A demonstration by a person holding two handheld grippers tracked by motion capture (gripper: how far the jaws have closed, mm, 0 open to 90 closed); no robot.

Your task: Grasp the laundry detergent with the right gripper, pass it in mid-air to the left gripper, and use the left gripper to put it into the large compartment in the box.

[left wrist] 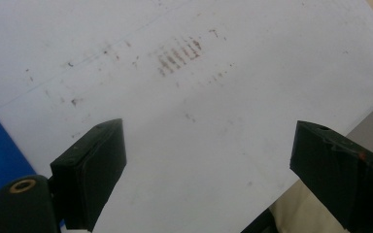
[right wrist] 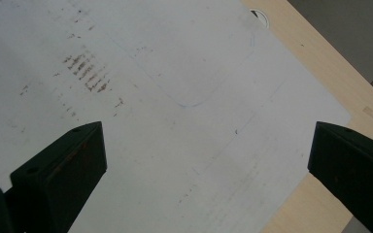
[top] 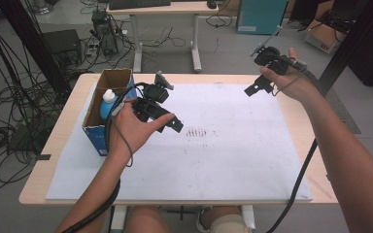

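- Left gripper (top: pixel 167 121): we hold it just right of the cardboard box (top: pixel 108 104), jaws apart, empty
- Bottle (top: pixel 108 103): upright inside the box
- Right gripper (top: pixel 258 86): far right of the box, jaws apart

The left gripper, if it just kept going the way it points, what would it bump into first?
Probably the white sheet on the table: the open left gripper points down at it, near the brown smudge marks, with nothing between. Depth is hard to judge.
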